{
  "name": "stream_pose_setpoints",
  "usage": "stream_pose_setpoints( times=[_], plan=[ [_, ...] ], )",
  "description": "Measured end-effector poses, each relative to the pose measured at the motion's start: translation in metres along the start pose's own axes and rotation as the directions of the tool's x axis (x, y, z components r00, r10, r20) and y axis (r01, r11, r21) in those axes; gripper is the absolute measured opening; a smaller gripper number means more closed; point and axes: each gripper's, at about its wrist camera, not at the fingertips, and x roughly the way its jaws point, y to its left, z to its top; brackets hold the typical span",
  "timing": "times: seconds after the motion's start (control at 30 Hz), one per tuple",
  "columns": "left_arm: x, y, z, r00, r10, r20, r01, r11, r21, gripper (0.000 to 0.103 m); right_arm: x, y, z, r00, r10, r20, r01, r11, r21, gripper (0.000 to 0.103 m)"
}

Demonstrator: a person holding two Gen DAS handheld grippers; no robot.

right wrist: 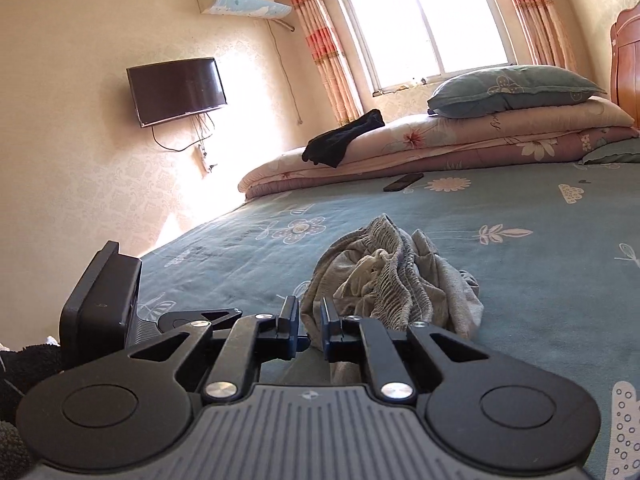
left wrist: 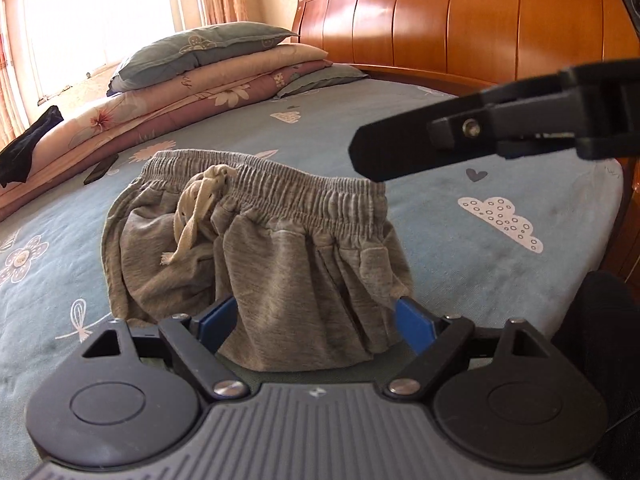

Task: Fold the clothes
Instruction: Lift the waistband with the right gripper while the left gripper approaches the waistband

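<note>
Though bunched, shorts (left wrist: 256,248) between left tool (left wrist: 316,320) fingers.

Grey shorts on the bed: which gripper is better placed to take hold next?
Probably the left gripper: its jaws stand wide open around the near edge of the grey shorts. The right gripper has a narrow gap at the waistband end.

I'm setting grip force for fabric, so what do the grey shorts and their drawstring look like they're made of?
The grey shorts look like soft heathered cotton-jersey knit, matte, with a ribbed, gathered elastic waistband; they slump in loose folds. The drawstring looks like flat woven cotton tape, off-white, frayed at its end. The exact fibre can't be told from the pictures.
</note>
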Motion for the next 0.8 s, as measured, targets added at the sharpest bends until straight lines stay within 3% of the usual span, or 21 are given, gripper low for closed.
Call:
stream_pose_setpoints(
  times=[0.07, 0.2, 0.37, 0.5, 0.7, 0.77, 0.8],
  plan=[
    [0.001, -0.002, 0.0, 1.0, -0.008, -0.001, 0.008, 1.0, 0.012, 0.086, 0.001, -0.007, -0.003, 0.999, -0.048, -0.017, 0.048, 0.999, 0.013, 0.019],
    [0.0, 0.005, -0.008, 1.0, -0.01, -0.016, 0.01, 1.0, 0.013, 0.086, 0.001, -0.032, -0.014, 0.993, -0.113, -0.028, 0.115, 0.99, 0.08, 0.061],
    [0.003, 0.027, -0.017, 0.997, 0.051, -0.062, -0.051, 0.999, 0.0, 0.086, 0.025, -0.068, -0.03, 0.991, -0.103, -0.089, 0.119, 0.972, 0.201, 0.061],
    [0.002, 0.045, -0.02, 0.994, 0.074, -0.078, -0.076, 0.997, -0.029, 0.086, 0.046, -0.081, -0.041, 0.994, -0.018, -0.112, 0.049, 0.958, 0.282, 0.061],
    [0.004, 0.066, -0.019, 0.995, 0.076, -0.071, -0.08, 0.995, -0.058, 0.086, 0.08, -0.09, -0.046, 0.991, 0.02, -0.134, 0.023, 0.951, 0.308, 0.061],
    [0.006, 0.072, -0.019, 0.995, 0.076, -0.07, -0.081, 0.994, -0.068, 0.086, 0.088, -0.093, -0.045, 0.993, 0.044, -0.114, -0.005, 0.946, 0.325, 0.059],
    [0.007, 0.075, -0.019, 0.995, 0.076, -0.071, -0.081, 0.994, -0.073, 0.086, 0.09, -0.094, -0.043, 0.994, 0.061, -0.095, -0.027, 0.944, 0.328, 0.051]
  ],
)
